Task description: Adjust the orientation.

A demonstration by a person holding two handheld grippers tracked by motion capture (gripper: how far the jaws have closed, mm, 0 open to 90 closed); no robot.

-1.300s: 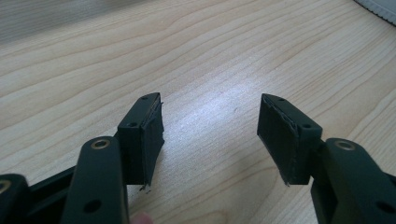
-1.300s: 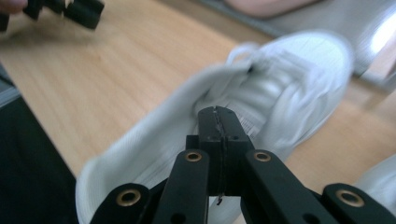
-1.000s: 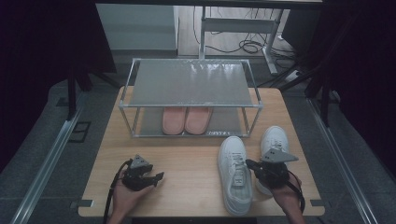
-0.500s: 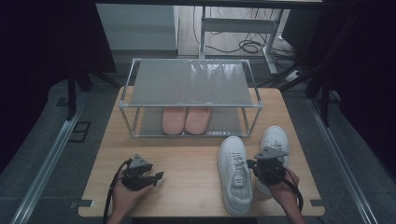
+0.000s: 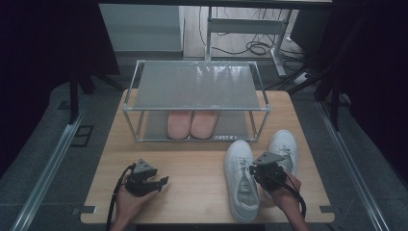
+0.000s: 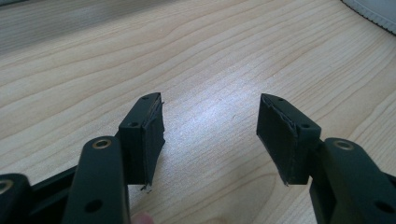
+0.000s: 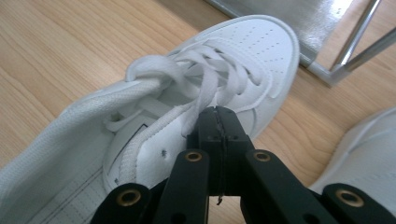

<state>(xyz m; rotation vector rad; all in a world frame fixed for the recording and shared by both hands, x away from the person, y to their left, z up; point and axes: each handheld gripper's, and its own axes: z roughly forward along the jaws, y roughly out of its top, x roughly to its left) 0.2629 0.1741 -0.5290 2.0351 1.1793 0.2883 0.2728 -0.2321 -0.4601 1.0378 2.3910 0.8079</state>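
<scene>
Wooden desk (image 5: 192,192) before a metal rack (image 5: 195,103): the nearer white sneaker (image 5: 242,179) lies toe toward the rack; right tool (image 7: 218,122), jaws together, touches its collar; left tool (image 6: 210,128), jaws apart, rests well apart

Two white leather low-top sneakers with white laces, on the light wooden table (image 5: 192,192), right half, near the front edge.

Left white sneaker (image 5: 242,179): upright on its sole, toe pointing away toward the metal-framed shoe rack (image 5: 197,86), heel close to the table's front edge. Laces loosely threaded, tongue pushed up, opening visible with a printed insole; toe cap perforated. In the right gripper view its toe (image 7: 261,42) lies just short of the rack's frame.

Right white sneaker (image 5: 284,147): upright, just beside the first, set further back, toe toward the rack's right leg. Its heel part is covered by a hand.
</scene>
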